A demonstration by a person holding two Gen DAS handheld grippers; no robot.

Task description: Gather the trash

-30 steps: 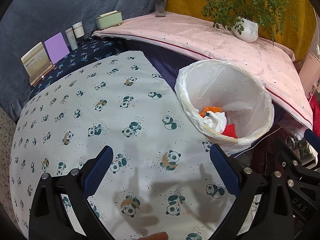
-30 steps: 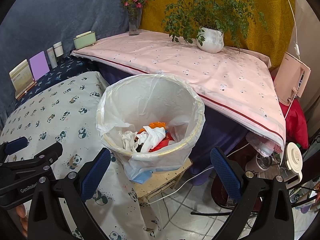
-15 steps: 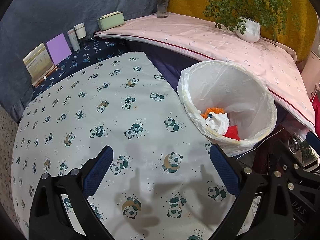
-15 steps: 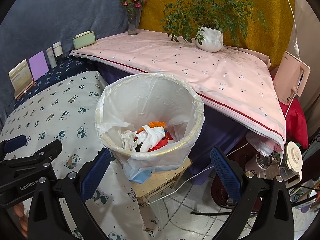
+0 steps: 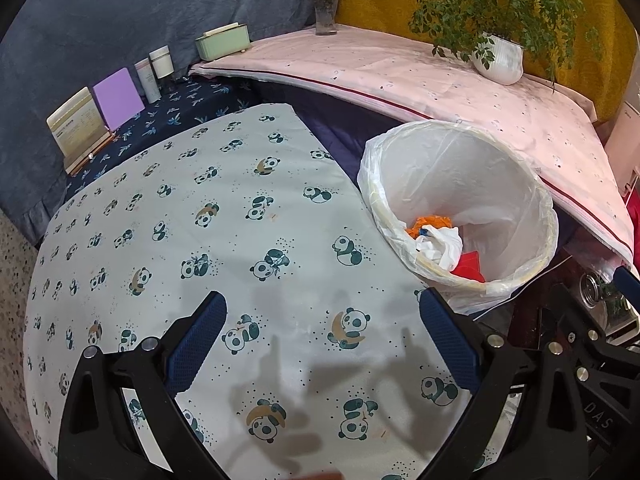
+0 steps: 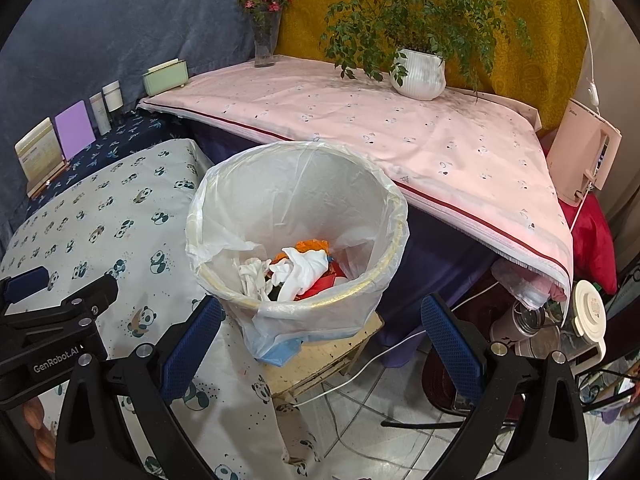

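Observation:
A trash bin with a white plastic liner (image 5: 516,184) (image 6: 248,192) stands beside the panda-print table (image 5: 200,220) (image 6: 80,216). Inside lie crumpled white paper (image 6: 300,268) (image 5: 440,244), orange scraps (image 6: 312,246) and red pieces (image 5: 468,268). My left gripper (image 5: 320,340) is open and empty above the panda cloth, left of the bin. My right gripper (image 6: 320,340) is open and empty, just in front of the bin over its wooden stool (image 6: 320,364). The left gripper's body (image 6: 52,320) shows at the left of the right wrist view.
A pink-covered table (image 6: 380,128) holds a potted plant (image 6: 420,72), a flower vase (image 6: 264,40) and a green box (image 6: 166,76). Cards and bottles (image 5: 116,96) stand at the back left. A pink appliance (image 6: 584,160), jars and cables (image 6: 560,320) are at the right.
Both views have shifted slightly, with the left gripper pulled back a little from the table; both grippers stay open and empty.

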